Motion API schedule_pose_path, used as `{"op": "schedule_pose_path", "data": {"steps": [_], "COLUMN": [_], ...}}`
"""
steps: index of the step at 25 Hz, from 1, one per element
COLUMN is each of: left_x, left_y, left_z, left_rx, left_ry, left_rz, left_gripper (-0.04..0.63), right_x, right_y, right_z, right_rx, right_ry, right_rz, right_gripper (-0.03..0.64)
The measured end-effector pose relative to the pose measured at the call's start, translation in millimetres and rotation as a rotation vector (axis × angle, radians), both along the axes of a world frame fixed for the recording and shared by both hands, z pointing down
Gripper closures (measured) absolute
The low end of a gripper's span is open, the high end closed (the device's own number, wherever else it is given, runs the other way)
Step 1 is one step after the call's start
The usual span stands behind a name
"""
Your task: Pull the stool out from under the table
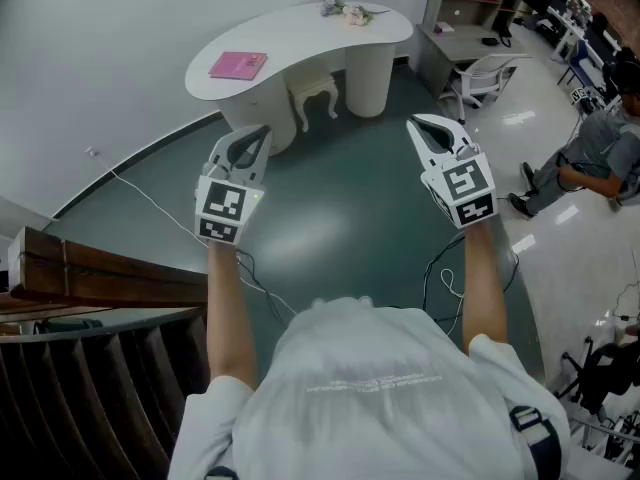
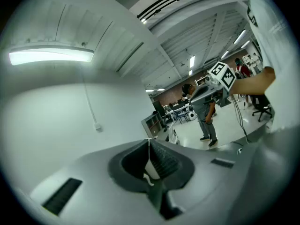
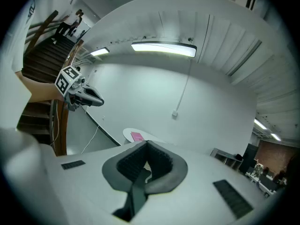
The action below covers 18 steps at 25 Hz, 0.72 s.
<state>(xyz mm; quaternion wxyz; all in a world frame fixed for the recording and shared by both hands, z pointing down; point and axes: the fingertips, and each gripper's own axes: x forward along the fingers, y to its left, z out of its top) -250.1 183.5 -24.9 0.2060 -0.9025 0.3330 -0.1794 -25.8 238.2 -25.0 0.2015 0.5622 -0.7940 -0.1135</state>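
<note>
Hovering with jaws together, empty, left gripper (image 1: 260,133), right gripper (image 1: 418,124), stool (image 1: 313,90) seemingly tucked under table (image 1: 300,33) ahead.

My left gripper (image 2: 149,140) and right gripper (image 3: 146,143) have shells of smooth, matt grey plastic. The pads (image 3: 132,162) inside my fingers are black, ribbed and rubbery. Ahead of my fingertips the table (image 1: 300,28) looks smooth and white with a faint satin finish, and the stool (image 1: 313,90) looks cream-painted. The book (image 1: 238,65) has a matt pink cover. Below my fingers the floor (image 1: 330,218) is smooth green with a soft sheen. Left of my left fingers, a rail (image 1: 100,268) is brown wood.
</note>
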Motion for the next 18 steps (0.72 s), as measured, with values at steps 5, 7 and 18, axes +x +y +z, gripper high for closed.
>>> {"op": "schedule_pose_path", "data": {"steps": [5,7,18], "left_x": [15,21,47], "left_y": [10,15,32], "left_z": [7,13,36], "left_rx": [-0.022,-0.032,-0.064], "left_ry": [-0.003,-0.008,-0.025], "left_rz": [-0.013,-0.023,-0.072], "left_gripper": [0.577,0.577,0.577], "right_x": [18,29,63], "right_y": [8,12,20], "right_z": [3,6,25], "right_rx": [-0.006,-0.001,-0.007], "right_ry": [-0.011,-0.028,-0.099], "right_rz": [0.000,0.005,-0.033], "right_gripper": [0.601,0.601,0.601]}}
